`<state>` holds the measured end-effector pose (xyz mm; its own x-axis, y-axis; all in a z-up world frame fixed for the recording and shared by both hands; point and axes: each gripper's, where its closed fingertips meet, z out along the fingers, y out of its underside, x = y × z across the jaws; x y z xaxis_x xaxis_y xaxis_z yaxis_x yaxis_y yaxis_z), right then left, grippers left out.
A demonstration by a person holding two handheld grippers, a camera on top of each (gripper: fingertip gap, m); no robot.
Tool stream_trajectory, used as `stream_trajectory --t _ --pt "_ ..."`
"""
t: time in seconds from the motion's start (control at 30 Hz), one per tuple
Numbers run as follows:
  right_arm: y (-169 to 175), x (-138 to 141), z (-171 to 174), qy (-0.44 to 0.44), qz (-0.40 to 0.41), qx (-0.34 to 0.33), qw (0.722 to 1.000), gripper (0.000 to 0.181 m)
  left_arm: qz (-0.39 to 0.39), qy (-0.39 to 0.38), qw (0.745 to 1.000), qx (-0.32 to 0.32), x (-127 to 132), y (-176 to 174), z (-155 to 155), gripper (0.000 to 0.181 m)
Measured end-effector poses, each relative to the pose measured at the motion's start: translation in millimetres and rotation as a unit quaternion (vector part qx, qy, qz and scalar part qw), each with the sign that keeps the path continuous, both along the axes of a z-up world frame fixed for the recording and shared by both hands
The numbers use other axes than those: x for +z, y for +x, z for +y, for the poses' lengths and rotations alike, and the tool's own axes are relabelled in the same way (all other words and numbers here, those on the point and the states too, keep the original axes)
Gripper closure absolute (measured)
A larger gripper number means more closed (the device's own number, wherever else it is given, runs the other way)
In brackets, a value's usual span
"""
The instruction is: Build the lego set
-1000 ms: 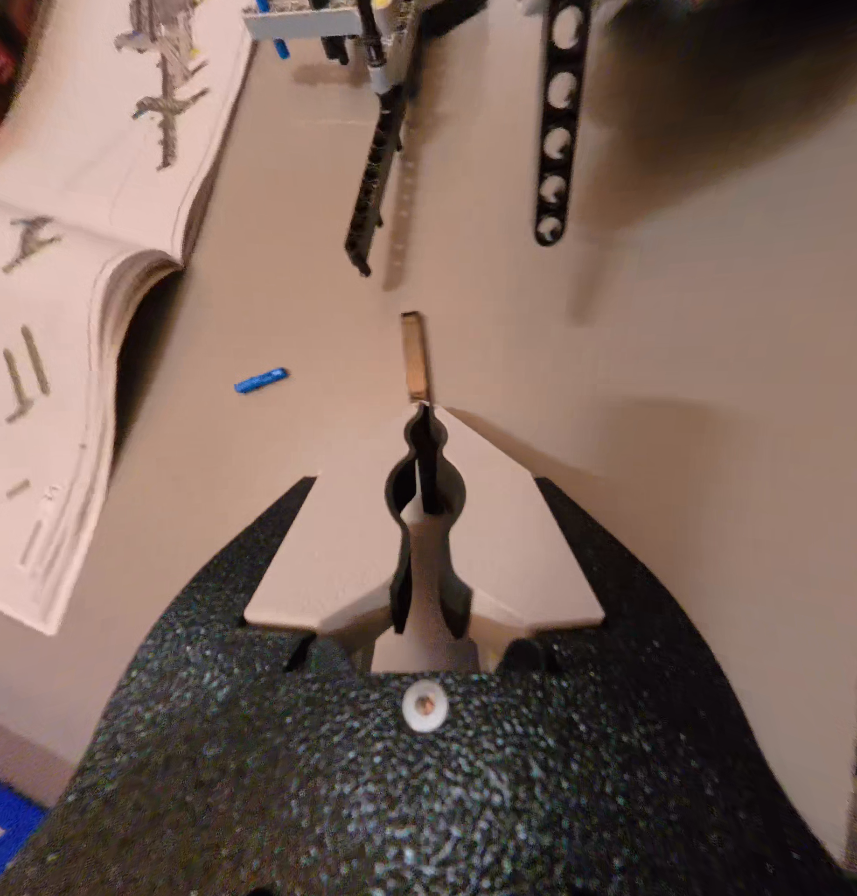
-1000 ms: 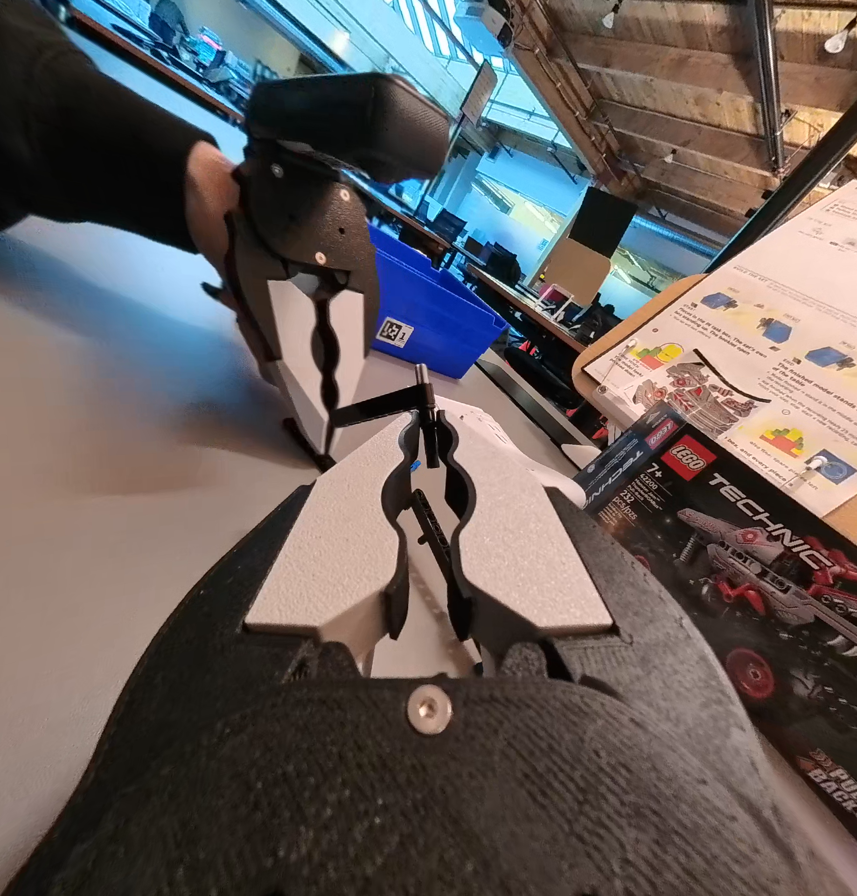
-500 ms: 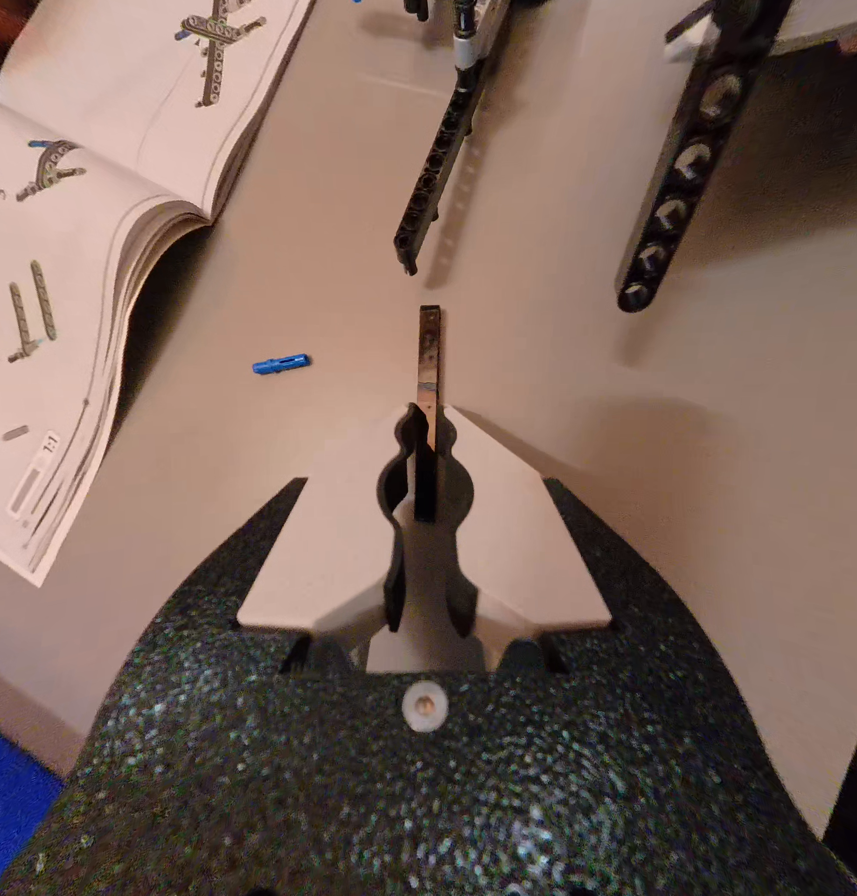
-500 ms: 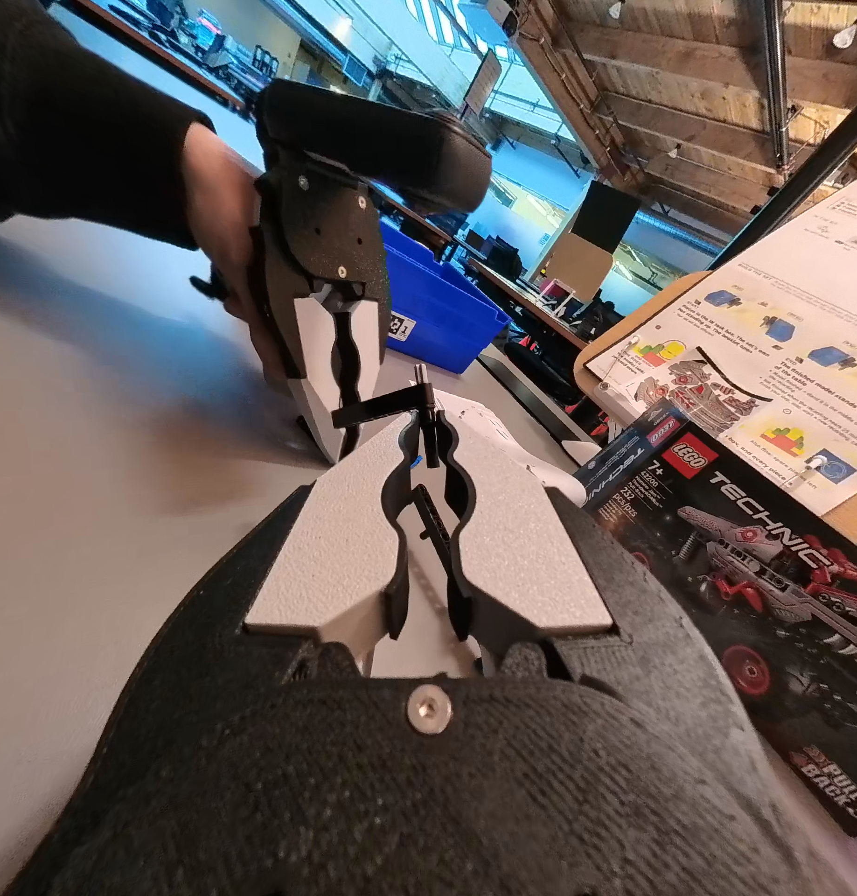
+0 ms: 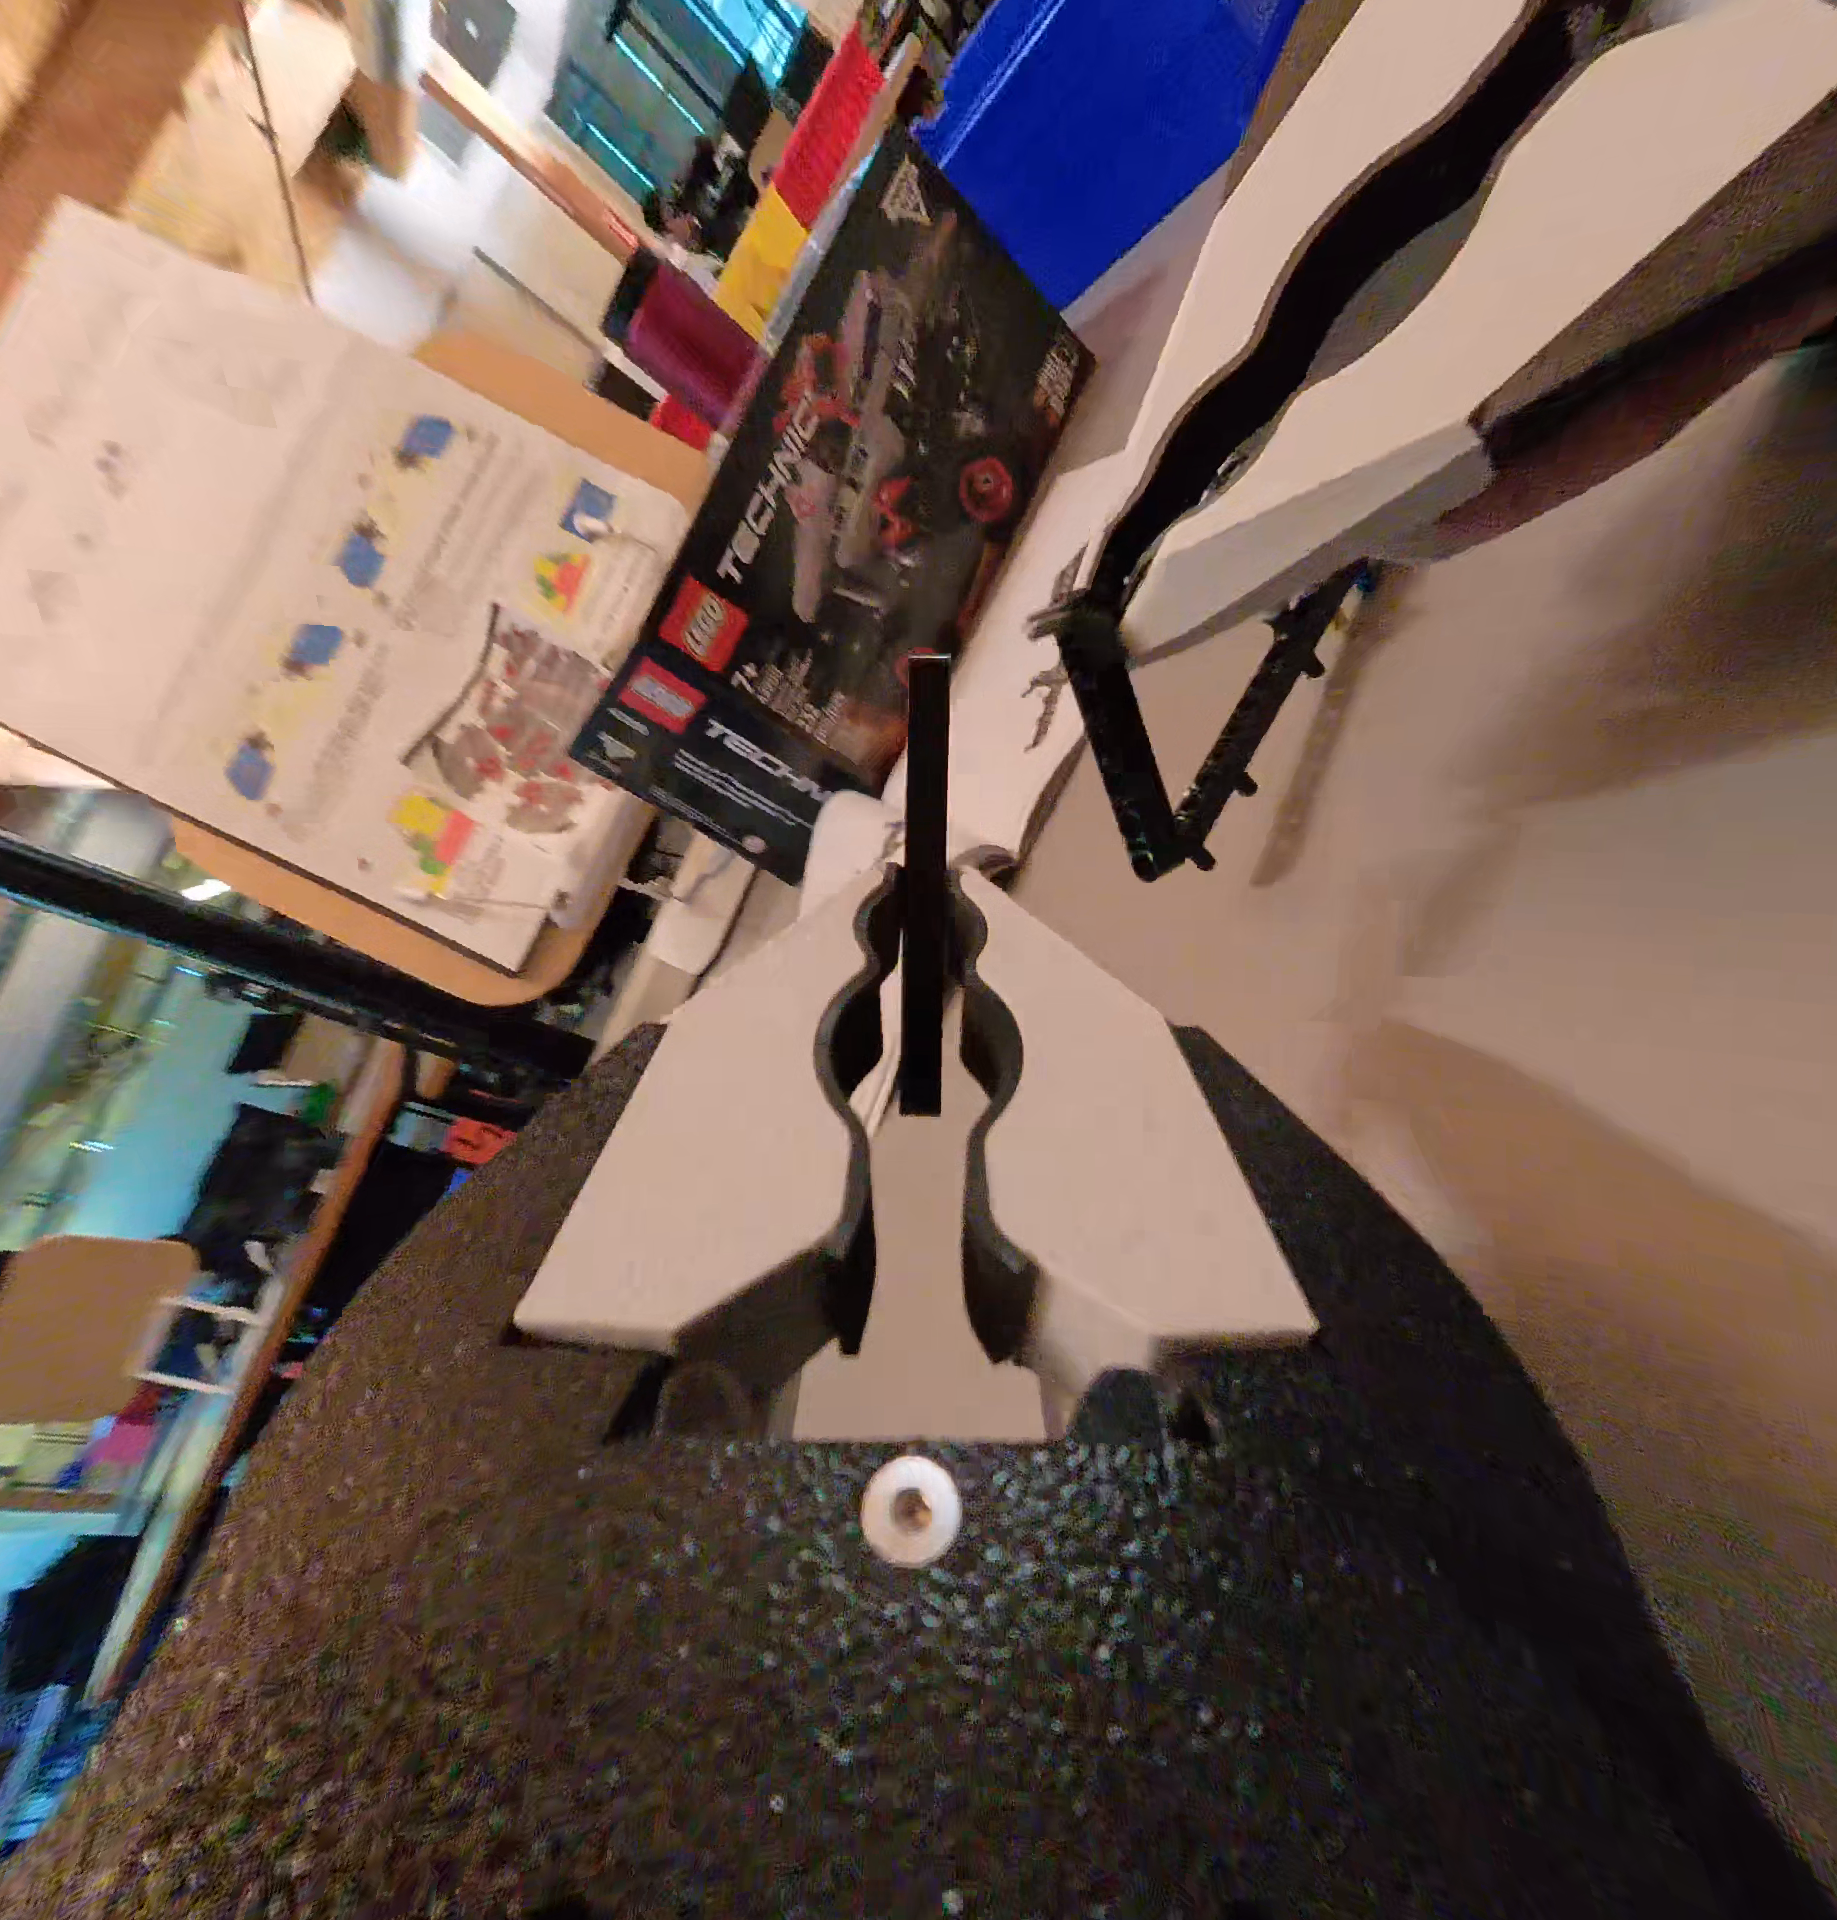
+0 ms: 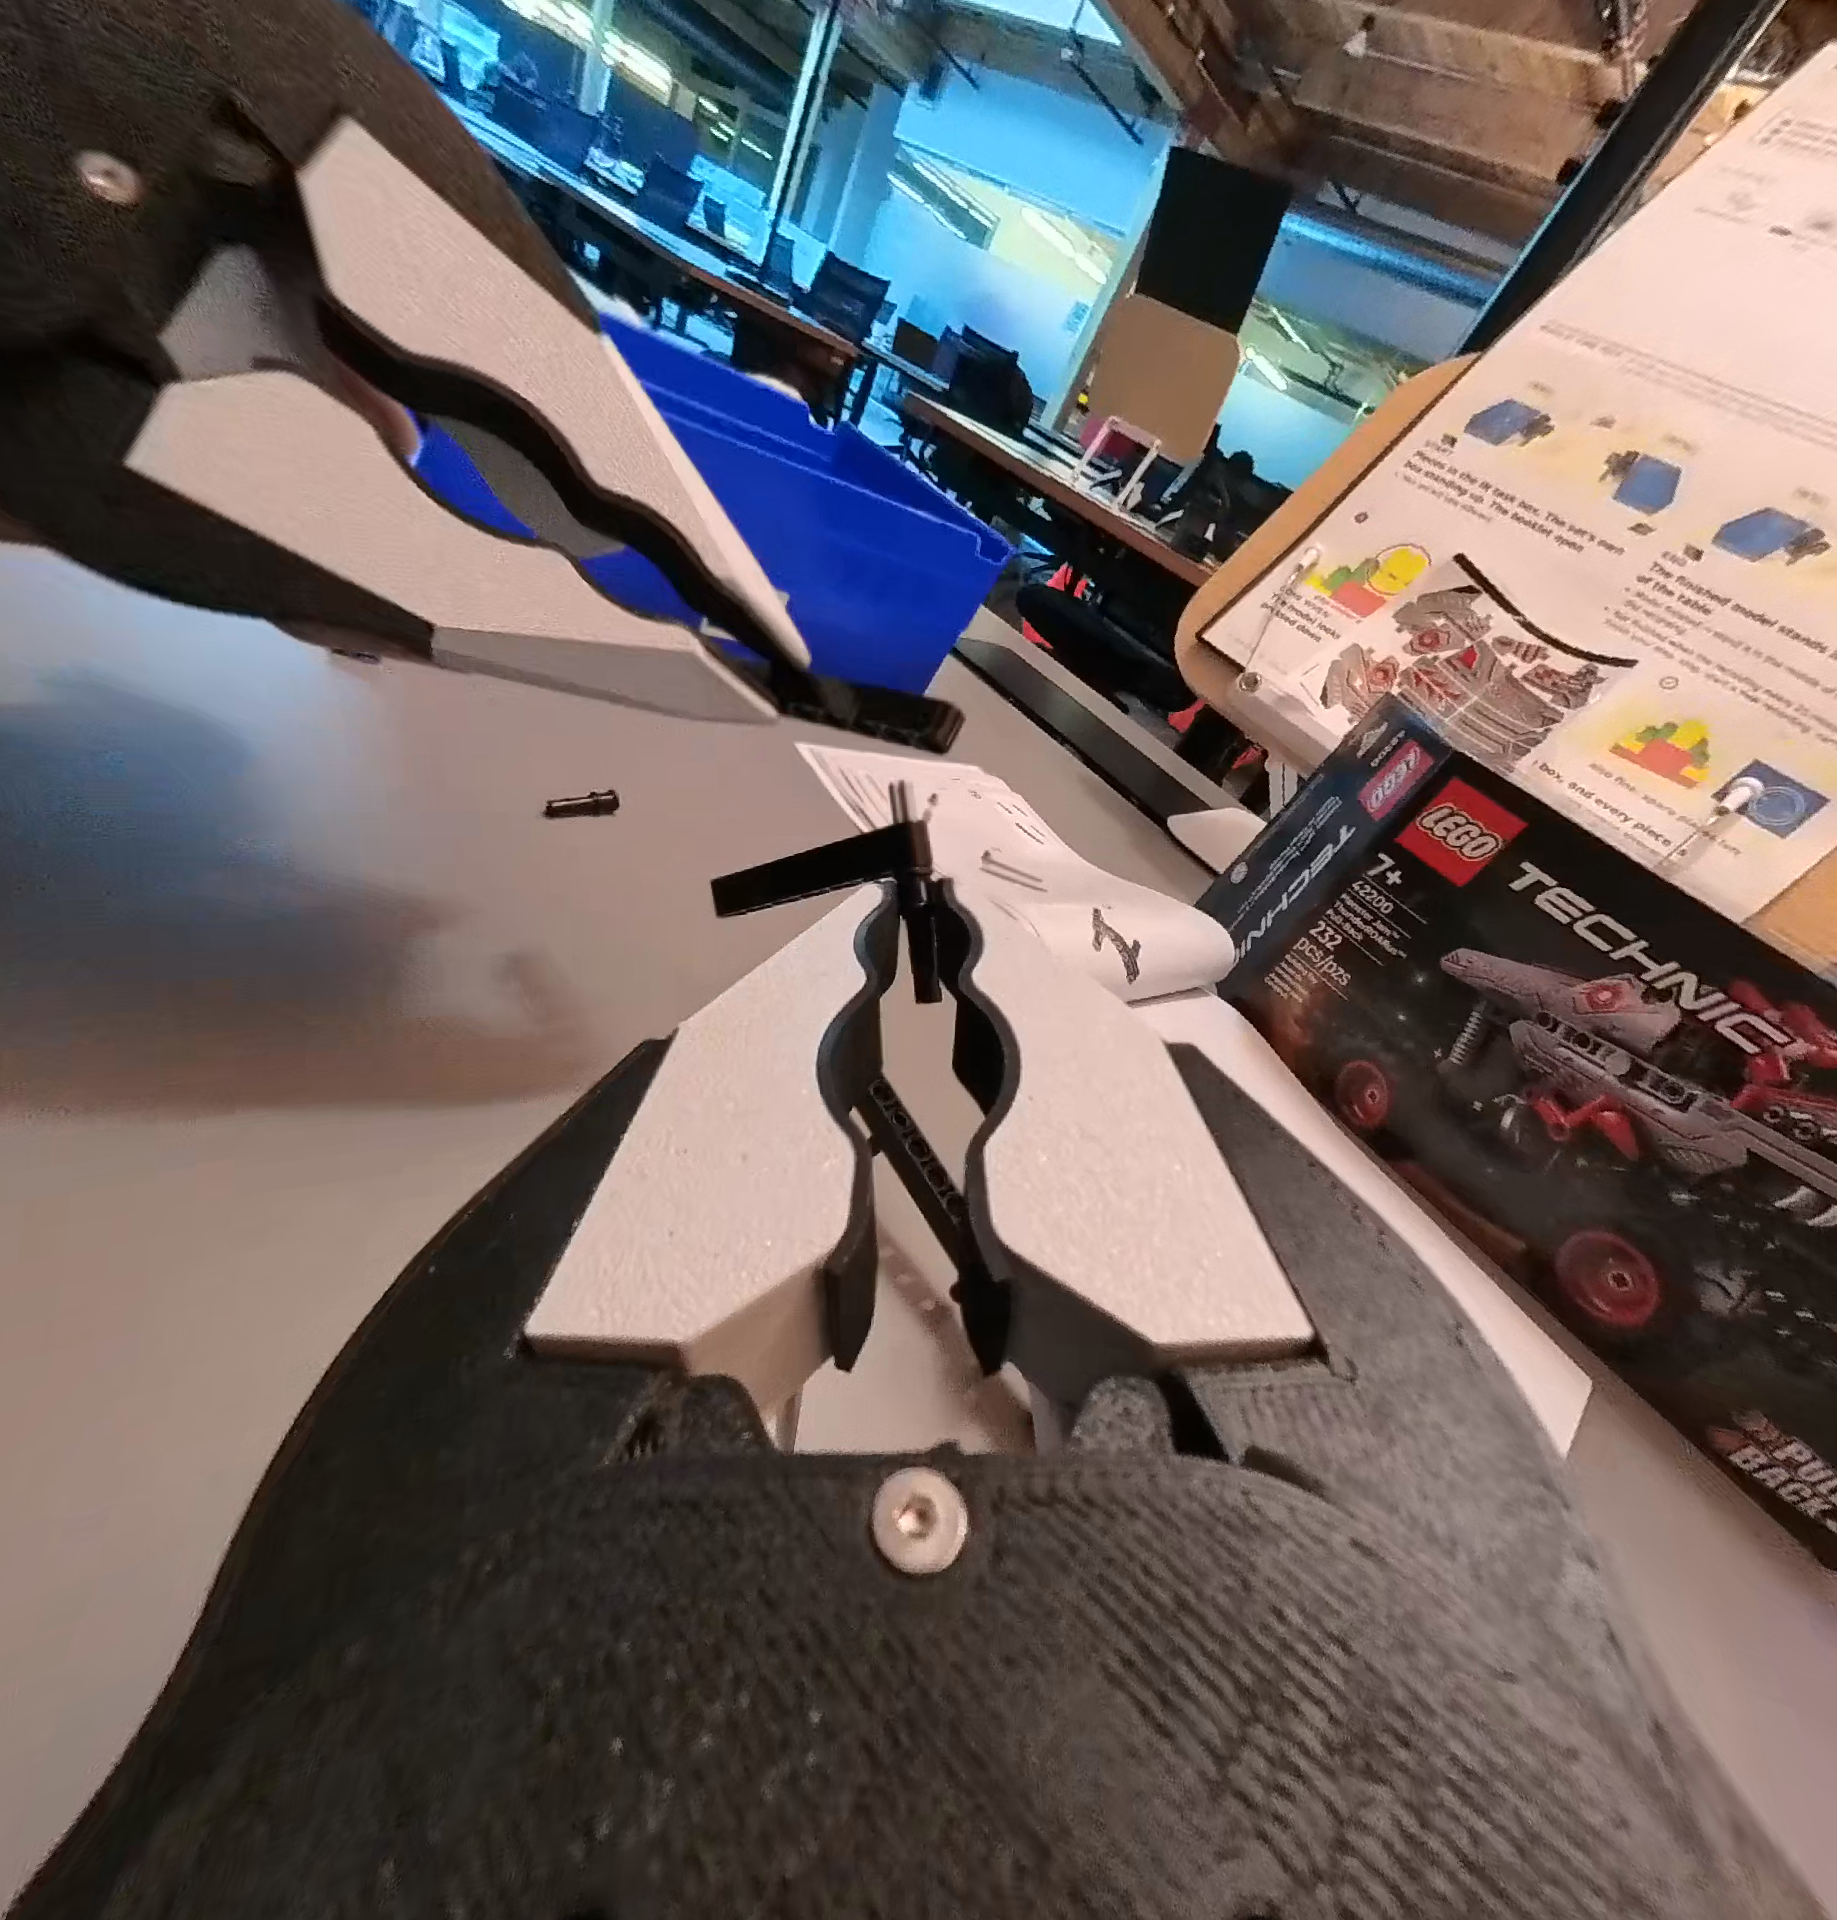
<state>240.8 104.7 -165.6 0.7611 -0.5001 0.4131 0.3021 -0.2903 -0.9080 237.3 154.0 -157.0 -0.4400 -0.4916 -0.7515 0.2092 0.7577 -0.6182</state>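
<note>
My left gripper (image 5: 922, 896) is shut on a thin black lego beam (image 5: 924, 769) that sticks out forward, edge-on. My right gripper (image 6: 914, 896) is shut on a black lego assembly (image 6: 919, 935) of joined beams, with one arm (image 6: 794, 875) pointing left and another beam running back between the fingers. In the right wrist view the left gripper (image 6: 779, 675) hangs close above and to the left, its beam tip (image 6: 878, 719) showing. In the left wrist view the right gripper (image 5: 1111, 597) is at the upper right with the black assembly (image 5: 1106, 717) hanging from it.
A loose black pin (image 6: 581, 803) lies on the grey table (image 6: 270, 1195). An open instruction booklet (image 6: 1059, 883) lies just beyond my right gripper. The lego set box (image 6: 1620, 1039) stands at the right, a picture board (image 6: 1620, 520) behind it, and a blue bin (image 6: 841, 520) at the back. My hands' fingertips stand some 6 cm from each other.
My left gripper has swung up from looking down at the table to facing the box, and has come close over the right gripper. The right gripper has held its assembly nearly still.
</note>
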Motion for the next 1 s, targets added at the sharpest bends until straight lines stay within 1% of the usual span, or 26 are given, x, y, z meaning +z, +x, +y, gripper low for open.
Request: stream_trajectory --t 0.1,0.2,0.23,0.3,0.43,0.5,0.73,0.9,1.0 --pt "4 0 1 0.006 0.007 -0.009 1.000 0.177 -0.076 0.065 0.995 -0.011 13 -6 -14 0.176" --pt "6 6 -1 0.025 0.008 -0.016 1.000 0.177 -0.109 0.101 0.989 0.003 16 -4 -19 0.176" --pt "7 5 -3 0.025 0.007 -0.022 0.999 0.177 -0.111 0.099 0.989 0.007 17 -3 -19 0.176" --pt "8 7 -6 0.034 0.009 -0.024 0.999 0.177 -0.091 0.086 0.992 0.017 13 -2 -18 0.176" --pt "10 9 -9 0.049 0.018 -0.030 0.998 0.177 -0.090 0.070 0.993 0.028 12 -2 -21 0.175" --pt "10 10 -9 0.050 0.017 -0.029 0.998 0.177 -0.094 0.069 0.993 0.019 13 -4 -25 0.176" --pt "10 13 -12 0.065 0.022 -0.028 0.997 0.178 -0.101 0.067 0.992 0.020 13 -3 -26 0.176" --pt "11 16 -14 0.083 0.030 -0.028 0.996 0.177 -0.107 0.049 0.993 0.031 14 -3 -22 0.176" --pt "12 16 -15 0.088 0.038 -0.024 0.995 0.177 -0.108 0.046 0.993 0.016 12 -5 -24 0.176"
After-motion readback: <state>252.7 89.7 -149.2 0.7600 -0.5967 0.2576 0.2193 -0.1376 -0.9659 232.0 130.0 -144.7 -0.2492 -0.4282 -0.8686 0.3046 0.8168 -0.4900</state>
